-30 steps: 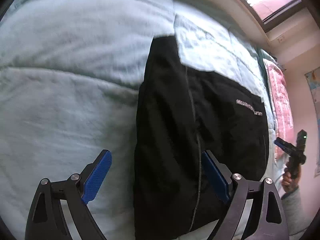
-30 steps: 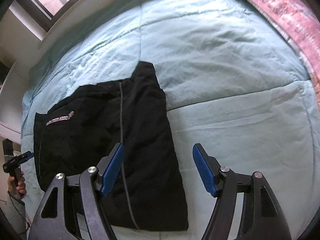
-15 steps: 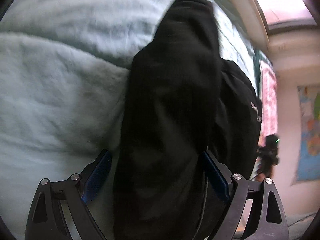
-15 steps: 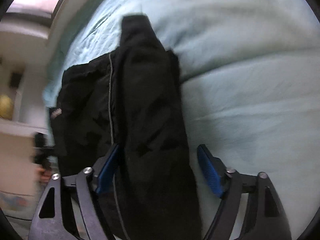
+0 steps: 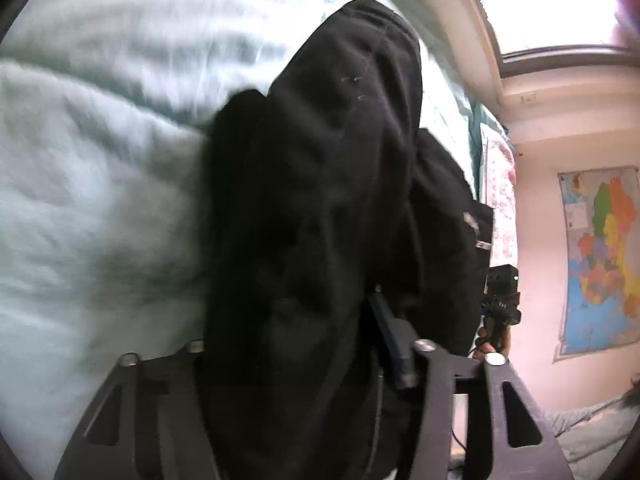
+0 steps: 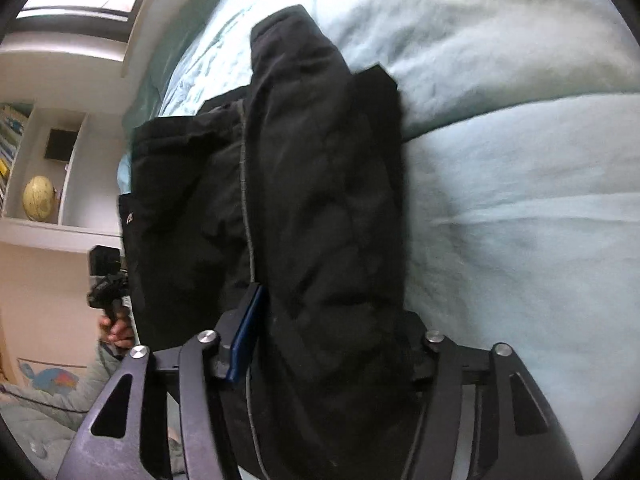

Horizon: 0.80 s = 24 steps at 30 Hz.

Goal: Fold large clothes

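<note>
A large black garment (image 5: 320, 220) lies on a pale blue-green quilt (image 5: 80, 200), one end bunched and raised. My left gripper (image 5: 292, 340) is shut on a thick fold of it; the cloth hides the left finger and only the right blue pad (image 5: 390, 340) shows. In the right wrist view the same black garment (image 6: 320, 200), with a grey seam line, runs between the jaws. My right gripper (image 6: 332, 328) is shut on another fold; the left blue pad (image 6: 248, 328) shows, the right one is covered.
The quilt (image 6: 520, 200) spreads wide on the right. A pink patterned cloth (image 5: 500, 200) lies at the bed's far edge. A wall map (image 5: 600, 260), a window (image 5: 552, 4), and shelves with a globe (image 6: 38, 198) surround the bed.
Both grippers dropped onto the garment's near edge and closed from wide open. The cloth now bunches up between the jaws and lifts off the quilt.
</note>
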Tool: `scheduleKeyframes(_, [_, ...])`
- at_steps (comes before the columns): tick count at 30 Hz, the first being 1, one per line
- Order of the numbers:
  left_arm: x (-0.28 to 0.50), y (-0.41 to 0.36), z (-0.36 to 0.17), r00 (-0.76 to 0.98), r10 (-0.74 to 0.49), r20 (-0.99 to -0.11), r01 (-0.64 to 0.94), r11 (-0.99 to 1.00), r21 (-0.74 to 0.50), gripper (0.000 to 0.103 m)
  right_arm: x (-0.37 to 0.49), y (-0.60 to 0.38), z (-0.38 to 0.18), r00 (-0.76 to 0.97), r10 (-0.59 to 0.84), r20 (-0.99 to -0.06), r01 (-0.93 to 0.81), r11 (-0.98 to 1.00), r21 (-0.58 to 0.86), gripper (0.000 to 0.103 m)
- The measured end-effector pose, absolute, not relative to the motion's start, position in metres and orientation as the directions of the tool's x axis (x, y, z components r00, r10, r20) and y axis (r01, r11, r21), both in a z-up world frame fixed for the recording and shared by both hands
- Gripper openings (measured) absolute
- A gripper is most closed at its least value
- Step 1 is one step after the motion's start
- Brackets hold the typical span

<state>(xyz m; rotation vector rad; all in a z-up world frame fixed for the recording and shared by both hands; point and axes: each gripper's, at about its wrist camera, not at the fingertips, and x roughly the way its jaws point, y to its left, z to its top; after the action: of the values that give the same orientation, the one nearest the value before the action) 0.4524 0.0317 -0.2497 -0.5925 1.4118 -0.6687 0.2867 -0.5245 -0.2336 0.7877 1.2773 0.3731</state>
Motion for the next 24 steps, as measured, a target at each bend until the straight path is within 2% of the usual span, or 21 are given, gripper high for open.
scheduleKeyframes(2, [0.451, 0.027, -0.262, 0.04, -0.732, -0.681, -0.006, 0.681, -0.732, 0.064, 0.295, -0.522, -0.237, 0.274, 0.667, -0.693, 0.187, 0.67, 0.718, 0.064])
scheduleKeyframes(3, [0.448, 0.027, -0.258, 0.055, -0.725, -0.687, -0.002, 0.688, -0.726, 0.06, 0.297, -0.52, -0.236, 0.276, 0.664, -0.695, 0.194, 0.67, 0.717, 0.063])
scheduleKeyframes(4, [0.442, 0.025, -0.249, 0.081, -0.711, -0.699, 0.025, 0.702, -0.712, 0.049, 0.296, -0.518, -0.229, 0.283, 0.652, -0.704, 0.185, 0.683, 0.707, 0.055])
scheduleKeyframes(7, [0.414, 0.02, -0.212, 0.158, -0.72, -0.676, 0.086, 0.692, -0.717, 0.036, 0.283, -0.503, -0.195, 0.331, 0.606, -0.723, 0.127, 0.731, 0.671, 0.043])
scheduleKeyframes(11, [0.379, 0.008, -0.159, 0.222, -0.764, -0.606, 0.157, 0.642, -0.751, 0.035, 0.26, -0.485, -0.147, 0.414, 0.585, -0.697, 0.05, 0.75, 0.659, 0.039])
scheduleKeyframes(16, [0.315, -0.017, -0.087, 0.267, -0.785, -0.559, 0.29, 0.618, -0.731, 0.035, 0.218, -0.472, -0.102, 0.49, 0.651, -0.581, -0.022, 0.675, 0.738, 0.039])
scheduleKeyframes(20, [0.27, 0.004, -0.053, 0.285, -0.791, -0.541, 0.339, 0.612, -0.715, 0.035, 0.185, -0.457, -0.074, 0.519, 0.645, -0.56, -0.068, 0.684, 0.726, 0.039])
scheduleKeyframes(24, [0.241, 0.029, -0.049, 0.265, -0.802, -0.535, 0.321, 0.596, -0.736, 0.035, 0.162, -0.447, -0.068, 0.525, 0.638, -0.563, -0.05, 0.684, 0.728, 0.039])
